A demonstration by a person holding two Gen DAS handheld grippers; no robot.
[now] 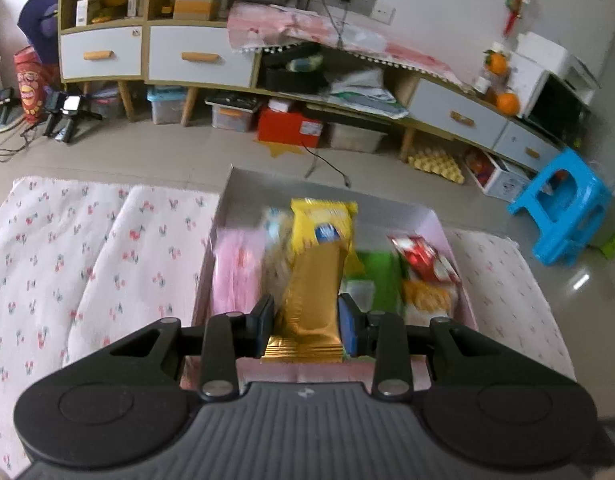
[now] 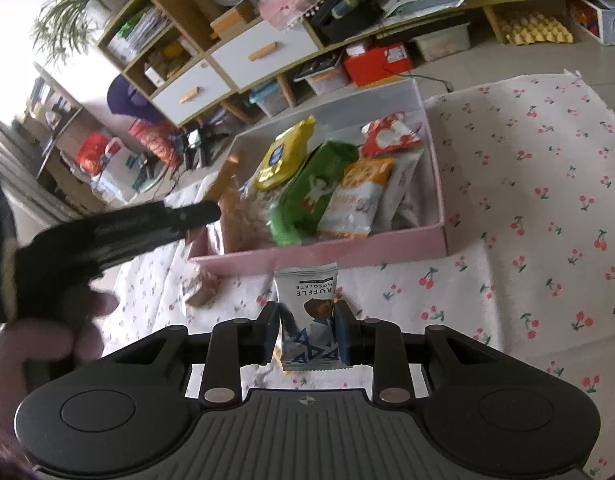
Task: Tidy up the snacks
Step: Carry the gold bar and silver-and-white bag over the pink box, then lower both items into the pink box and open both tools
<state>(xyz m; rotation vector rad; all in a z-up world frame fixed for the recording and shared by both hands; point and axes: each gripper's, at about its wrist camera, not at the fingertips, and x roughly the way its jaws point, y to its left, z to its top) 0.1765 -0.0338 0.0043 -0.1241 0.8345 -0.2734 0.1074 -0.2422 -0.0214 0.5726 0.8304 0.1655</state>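
Left claw (image 1: 306, 322) pinches a gold-and-yellow snack packet (image 1: 315, 276) over the pink box (image 2: 435, 184); right claw (image 2: 306, 330) pinches a white truffle packet (image 2: 309, 316) (box at twelve o'clock).

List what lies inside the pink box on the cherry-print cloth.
Inside the pink box: a yellow-gold packet, a green packet, an orange-and-white packet and a red-and-white packet. Anything beneath them is covered.

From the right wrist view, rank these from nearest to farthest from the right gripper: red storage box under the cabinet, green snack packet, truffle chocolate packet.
1. Truffle chocolate packet, between the right gripper fingers.
2. Green snack packet, ahead inside the pink box.
3. Red storage box, on the floor beyond the box, under the cabinet.
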